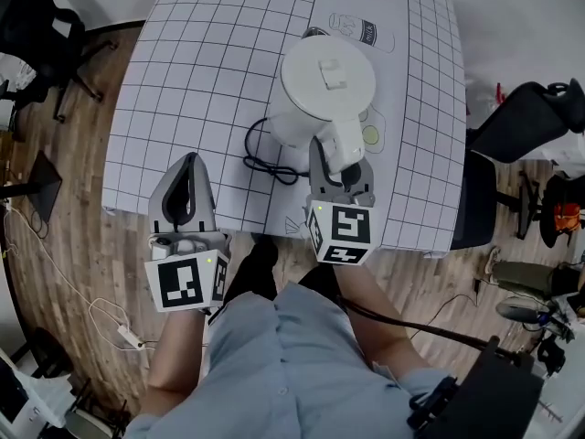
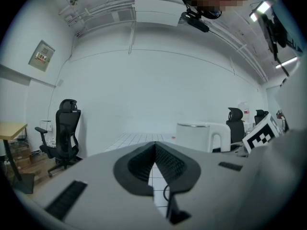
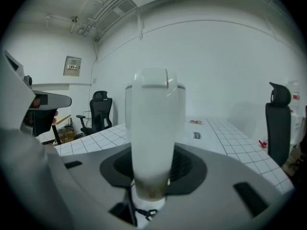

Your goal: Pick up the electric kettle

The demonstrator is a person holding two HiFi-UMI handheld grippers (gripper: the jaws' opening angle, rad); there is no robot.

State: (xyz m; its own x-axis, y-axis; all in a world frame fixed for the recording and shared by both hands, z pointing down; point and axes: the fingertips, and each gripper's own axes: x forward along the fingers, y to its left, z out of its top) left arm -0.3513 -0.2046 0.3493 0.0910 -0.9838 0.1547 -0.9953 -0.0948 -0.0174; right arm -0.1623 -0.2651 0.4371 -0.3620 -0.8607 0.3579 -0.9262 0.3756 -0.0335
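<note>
While my left tongs [image 1: 189, 167] hang closed over the table's [image 1: 201, 80] near edge, right tongs [image 1: 340, 165] clamp the kettle [image 1: 324, 85] by its handle [image 1: 344, 146].

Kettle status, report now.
Right gripper shut on electric kettle, at its handle. Left gripper shut, empty. Kettle standing on table. Black cord looped beside it.

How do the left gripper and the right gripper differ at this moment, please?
The left gripper's jaws are together with nothing between them; the right gripper's jaws stand either side of the electric kettle's handle, pads against it. The left gripper hangs over the table's near edge, clear of the electric kettle, while the right gripper reaches in to it. Both point forward across the table.
</note>
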